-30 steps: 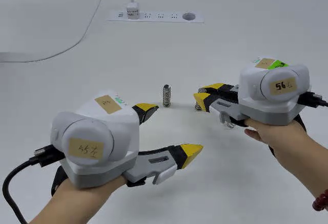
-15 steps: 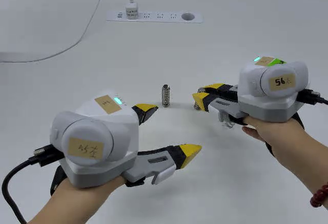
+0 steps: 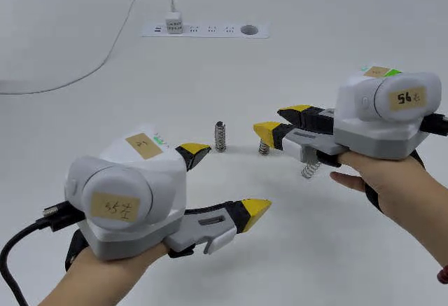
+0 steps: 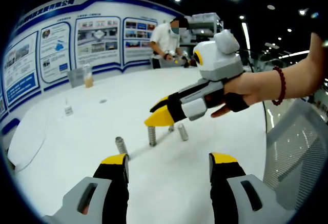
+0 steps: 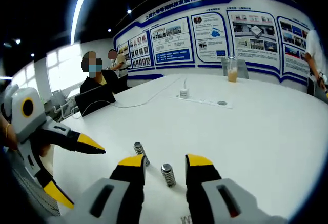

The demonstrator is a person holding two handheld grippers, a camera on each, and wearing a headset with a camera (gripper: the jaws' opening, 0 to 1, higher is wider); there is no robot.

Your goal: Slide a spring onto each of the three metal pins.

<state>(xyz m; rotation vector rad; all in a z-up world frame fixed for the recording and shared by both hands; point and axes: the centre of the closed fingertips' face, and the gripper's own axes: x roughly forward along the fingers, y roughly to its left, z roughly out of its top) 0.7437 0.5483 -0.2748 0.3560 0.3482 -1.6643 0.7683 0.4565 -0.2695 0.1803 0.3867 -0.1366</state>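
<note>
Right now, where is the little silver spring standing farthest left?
In the head view, the small silver metal spring stands on the white table, left of a second spring and just beyond the left gripper's upper yellow finger.

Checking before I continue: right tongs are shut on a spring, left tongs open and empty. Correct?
No. The right tongs are open, holding nothing; the right gripper view shows a spring standing free in front of them. The left tongs are open and empty.
</note>
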